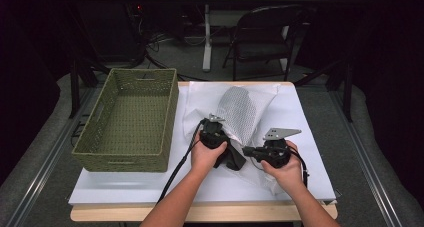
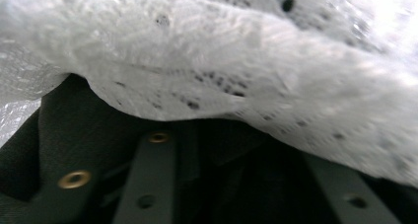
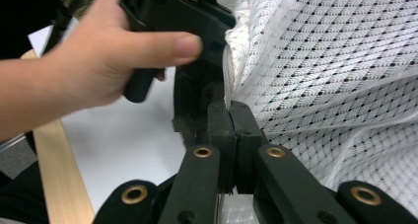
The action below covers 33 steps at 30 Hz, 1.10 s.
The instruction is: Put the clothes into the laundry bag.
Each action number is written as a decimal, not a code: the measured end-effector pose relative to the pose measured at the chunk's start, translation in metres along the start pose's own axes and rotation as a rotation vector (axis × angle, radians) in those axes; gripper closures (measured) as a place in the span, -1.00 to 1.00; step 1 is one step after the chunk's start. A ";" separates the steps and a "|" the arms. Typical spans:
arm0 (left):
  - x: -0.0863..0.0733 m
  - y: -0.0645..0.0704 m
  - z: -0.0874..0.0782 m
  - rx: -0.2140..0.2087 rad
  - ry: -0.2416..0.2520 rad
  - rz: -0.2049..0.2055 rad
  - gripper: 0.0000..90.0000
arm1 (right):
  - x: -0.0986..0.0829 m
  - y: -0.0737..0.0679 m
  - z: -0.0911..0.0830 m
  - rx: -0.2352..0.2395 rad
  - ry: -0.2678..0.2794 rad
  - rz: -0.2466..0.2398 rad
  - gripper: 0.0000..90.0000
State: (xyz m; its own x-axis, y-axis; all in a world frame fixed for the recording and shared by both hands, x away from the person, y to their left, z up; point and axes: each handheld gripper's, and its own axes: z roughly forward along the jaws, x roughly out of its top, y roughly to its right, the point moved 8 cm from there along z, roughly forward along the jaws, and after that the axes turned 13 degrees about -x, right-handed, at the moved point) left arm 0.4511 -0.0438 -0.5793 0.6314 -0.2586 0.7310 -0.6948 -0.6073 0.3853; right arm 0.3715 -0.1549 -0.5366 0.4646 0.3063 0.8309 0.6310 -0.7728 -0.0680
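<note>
Looking down from the high view, I see the empty woven basket (image 1: 127,118) left of centre and the white mesh bag (image 1: 241,112) mid-frame between my left gripper (image 1: 220,139) and right gripper (image 1: 257,152); the left gripper view sets mesh above jaws whose state I cannot tell, the right gripper view shows jaws clenched on the mesh edge.

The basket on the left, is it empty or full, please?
Empty: the high view shows the basket's bare woven floor, with the mesh bag beside it on the table.

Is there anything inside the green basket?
No, the woven green basket in the high view has a bare bottom, and the white mesh bag lies beside it on the table.
</note>
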 end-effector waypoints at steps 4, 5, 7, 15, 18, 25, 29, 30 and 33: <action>-0.001 0.004 -0.009 -0.001 -0.017 0.014 0.25 | -0.001 0.003 0.000 -0.012 -0.005 0.003 1.00; -0.001 0.005 -0.012 -0.001 -0.028 0.017 0.16 | -0.001 0.003 0.001 -0.017 -0.005 0.001 1.00; -0.003 0.008 -0.017 0.005 -0.044 0.031 0.06 | -0.001 0.005 0.001 -0.024 -0.002 0.003 1.00; -0.013 0.015 -0.044 -0.009 -0.039 0.051 -0.11 | -0.002 0.010 0.000 -0.034 0.000 0.009 1.00; -0.022 0.010 -0.049 0.001 -0.056 0.047 -0.13 | -0.002 0.011 0.000 -0.034 -0.001 0.013 1.00; -0.037 0.002 -0.045 0.005 -0.097 0.027 -0.19 | -0.002 0.011 0.001 -0.035 -0.001 0.019 1.00; -0.039 0.000 -0.041 0.015 -0.093 0.030 -0.24 | -0.003 0.011 0.001 -0.034 0.001 0.014 0.99; -0.041 -0.001 -0.039 0.020 -0.111 0.031 -0.25 | -0.003 0.012 0.001 -0.033 0.001 0.013 1.00; -0.043 -0.003 -0.037 0.032 -0.118 0.021 -0.26 | -0.003 0.012 0.001 -0.033 -0.002 0.015 1.00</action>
State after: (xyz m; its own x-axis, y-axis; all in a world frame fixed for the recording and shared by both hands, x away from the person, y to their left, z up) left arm 0.4134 -0.0035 -0.5908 0.6539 -0.3570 0.6671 -0.6985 -0.6235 0.3511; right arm 0.3783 -0.1640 -0.5405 0.4750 0.2952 0.8290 0.6032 -0.7952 -0.0625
